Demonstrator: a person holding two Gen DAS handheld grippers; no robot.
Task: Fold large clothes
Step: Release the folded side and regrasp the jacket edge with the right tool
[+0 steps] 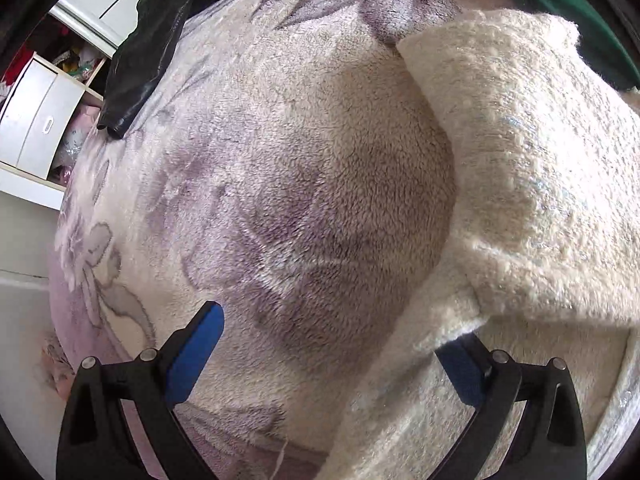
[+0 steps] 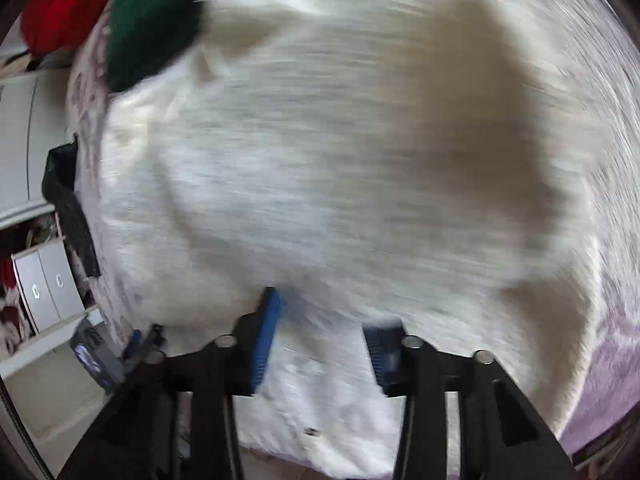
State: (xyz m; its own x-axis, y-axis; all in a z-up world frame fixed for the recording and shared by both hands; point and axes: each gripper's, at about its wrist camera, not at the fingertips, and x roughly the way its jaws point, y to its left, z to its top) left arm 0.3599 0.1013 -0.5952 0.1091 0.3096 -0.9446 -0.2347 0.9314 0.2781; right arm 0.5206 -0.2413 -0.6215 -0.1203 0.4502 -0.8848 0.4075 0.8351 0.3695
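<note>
A fluffy cream garment (image 1: 532, 168) lies folded at the right of the left wrist view, on a fuzzy lilac floral blanket (image 1: 280, 160) that covers the bed. My left gripper (image 1: 332, 344) hangs over the blanket with its blue pads far apart, open. The garment's lower edge drapes over the tip of its right finger (image 1: 460, 372). In the blurred right wrist view the cream garment (image 2: 320, 160) fills most of the frame. My right gripper (image 2: 324, 340) is just above it, jaws apart, with fabric lying under and between the pads and nothing pinched.
A black leather-like garment (image 1: 152, 40) lies at the blanket's far left edge. A dark green cloth (image 1: 560, 0) (image 2: 152, 12) and a red one (image 2: 68, 0) sit beyond the cream garment. White shelves with drawers (image 1: 36, 120) (image 2: 44, 288) stand beside the bed.
</note>
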